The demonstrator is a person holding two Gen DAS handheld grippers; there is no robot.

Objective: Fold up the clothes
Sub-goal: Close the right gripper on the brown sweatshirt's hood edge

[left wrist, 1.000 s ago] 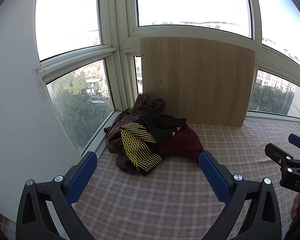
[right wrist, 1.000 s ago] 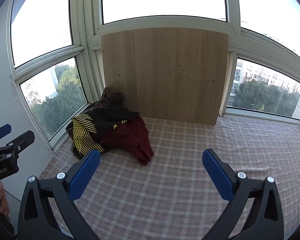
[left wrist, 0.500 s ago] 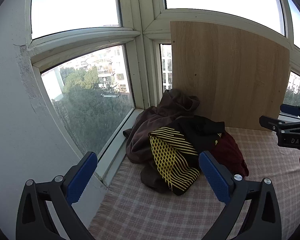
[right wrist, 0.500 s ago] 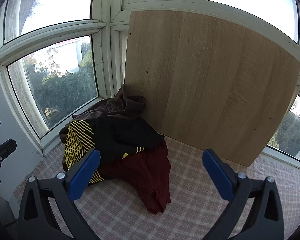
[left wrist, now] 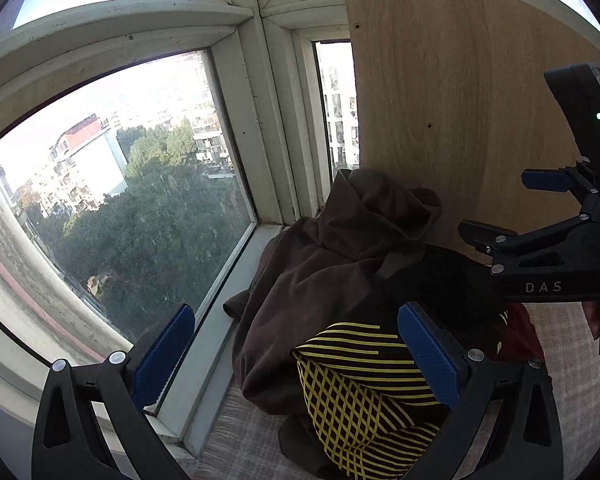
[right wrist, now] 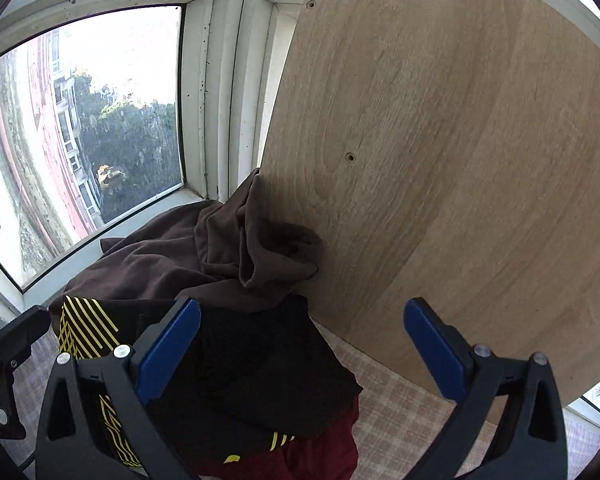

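Both the left gripper (left wrist: 296, 354) and the right gripper (right wrist: 302, 346) — jaws wide, holding nothing — had closed in on the crumpled heap of brown, black-and-yellow and maroon clothes (right wrist: 204, 264), so a first pick looked imminent.

Maroon garment (right wrist: 320, 452) mostly buried under black one (right wrist: 260, 372); checked cloth (right wrist: 400, 400) partly covered.

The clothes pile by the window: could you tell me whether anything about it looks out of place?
Yes. The clothes are an unfolded heap: the brown garment is crumpled into the corner against the wooden board, spilling toward the window sill. The black and yellow garment lies bunched on top.
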